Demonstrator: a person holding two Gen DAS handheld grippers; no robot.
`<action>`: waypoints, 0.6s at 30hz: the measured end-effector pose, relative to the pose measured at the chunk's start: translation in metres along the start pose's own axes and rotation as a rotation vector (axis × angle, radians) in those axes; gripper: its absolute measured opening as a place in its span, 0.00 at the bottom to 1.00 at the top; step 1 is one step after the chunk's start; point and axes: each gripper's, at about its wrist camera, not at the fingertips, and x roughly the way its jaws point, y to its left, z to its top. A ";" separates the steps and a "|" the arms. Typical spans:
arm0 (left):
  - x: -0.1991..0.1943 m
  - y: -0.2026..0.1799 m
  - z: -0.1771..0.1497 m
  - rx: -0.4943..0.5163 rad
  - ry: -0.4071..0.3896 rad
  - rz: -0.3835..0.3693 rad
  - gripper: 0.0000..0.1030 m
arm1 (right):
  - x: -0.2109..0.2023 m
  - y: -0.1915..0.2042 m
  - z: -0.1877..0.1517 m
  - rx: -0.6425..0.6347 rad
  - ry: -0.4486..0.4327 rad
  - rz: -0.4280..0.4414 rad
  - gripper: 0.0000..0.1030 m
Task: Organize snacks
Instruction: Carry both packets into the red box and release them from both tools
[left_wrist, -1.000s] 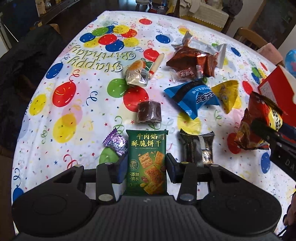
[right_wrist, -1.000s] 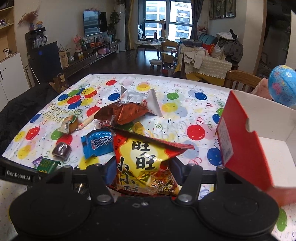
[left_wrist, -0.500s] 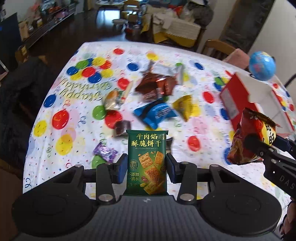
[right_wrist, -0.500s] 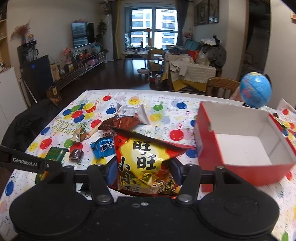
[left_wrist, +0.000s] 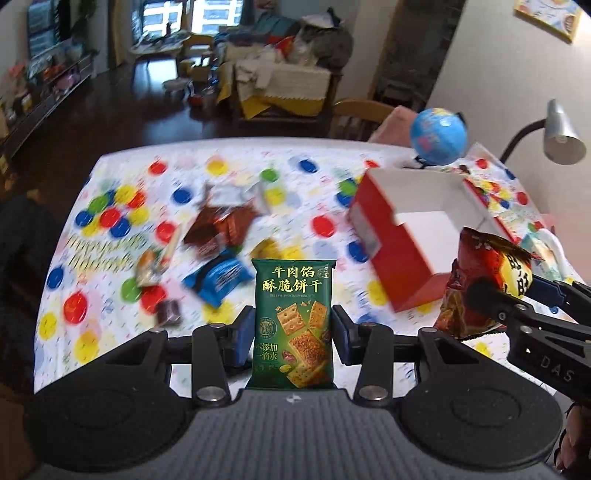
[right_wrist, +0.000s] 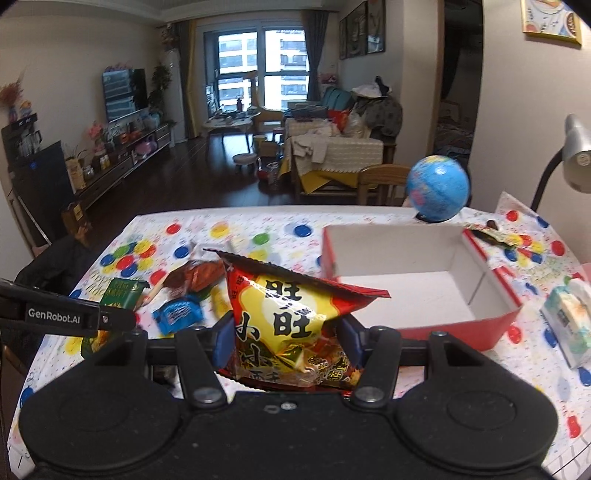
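My left gripper (left_wrist: 291, 328) is shut on a green biscuit packet (left_wrist: 291, 317), held upright above the table. My right gripper (right_wrist: 284, 332) is shut on a red and yellow snack bag (right_wrist: 288, 314), also lifted; the bag (left_wrist: 484, 280) shows at the right of the left wrist view. A red box with a white inside (right_wrist: 406, 280) stands open just beyond the bag, and appears ahead and to the right (left_wrist: 417, 221) in the left wrist view. Several loose snacks lie on the balloon tablecloth (left_wrist: 110, 295): a blue packet (left_wrist: 218, 277), a brown wrapper (left_wrist: 221, 225), a dark small one (left_wrist: 168, 312).
A small globe (right_wrist: 437, 188) stands behind the box. A desk lamp (right_wrist: 576, 155) leans in at the far right. A tissue pack (right_wrist: 570, 325) lies right of the box. A wooden chair (left_wrist: 360, 118) stands at the table's far edge.
Both grippers have risen with their packets and swung toward the box. The table and loose snacks now lie farther below, and the whole box has come into view.
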 end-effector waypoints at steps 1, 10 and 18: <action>0.001 -0.008 0.004 0.014 -0.005 -0.004 0.41 | 0.000 -0.006 0.003 0.003 -0.002 -0.005 0.54; 0.040 -0.091 0.046 0.095 -0.006 -0.009 0.41 | 0.019 -0.078 0.022 0.012 0.002 -0.023 0.54; 0.099 -0.156 0.078 0.130 0.010 0.009 0.41 | 0.059 -0.147 0.036 0.016 0.035 -0.023 0.54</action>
